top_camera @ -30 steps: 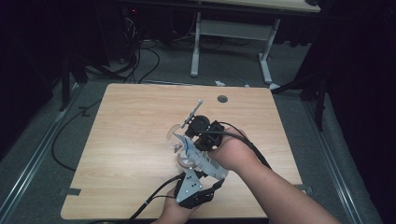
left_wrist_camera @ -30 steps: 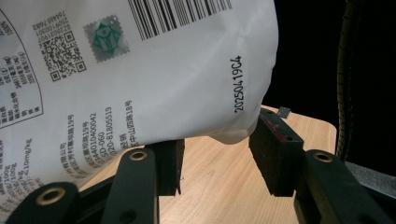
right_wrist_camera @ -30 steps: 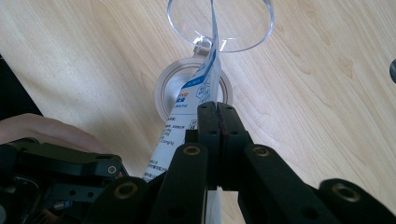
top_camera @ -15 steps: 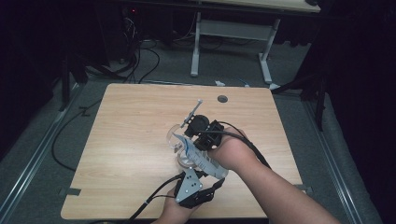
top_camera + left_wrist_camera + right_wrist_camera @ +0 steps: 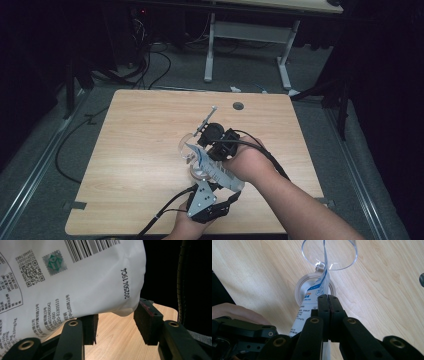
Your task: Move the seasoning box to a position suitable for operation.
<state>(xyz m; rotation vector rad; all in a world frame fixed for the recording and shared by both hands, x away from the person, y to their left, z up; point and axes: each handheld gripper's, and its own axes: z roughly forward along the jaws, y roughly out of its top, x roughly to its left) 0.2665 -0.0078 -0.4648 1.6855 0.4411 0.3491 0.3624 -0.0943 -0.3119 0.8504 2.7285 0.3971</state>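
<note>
My right gripper (image 5: 206, 156) (image 5: 328, 300) is shut on the thin top edge of a white pouch (image 5: 212, 170) (image 5: 310, 302) with blue print. The pouch's tip reaches to the rim of a clear plastic cup (image 5: 186, 148) (image 5: 332, 255) that lies tilted on the wooden table (image 5: 140, 150). Under the pouch a whitish ring (image 5: 199, 173) (image 5: 299, 287) sits flat on the table. My left gripper (image 5: 212, 184) (image 5: 116, 315) comes from the near edge with its jaws wide. They hold the pouch's bulging bottom (image 5: 82, 282), which carries a barcode and small print.
A round cable hole (image 5: 238, 106) marks the table's far side. Cables (image 5: 150, 65) lie on the floor beyond the table, and a second desk's white legs (image 5: 210, 50) stand at the back. Black cables trail off the near edge (image 5: 160, 220).
</note>
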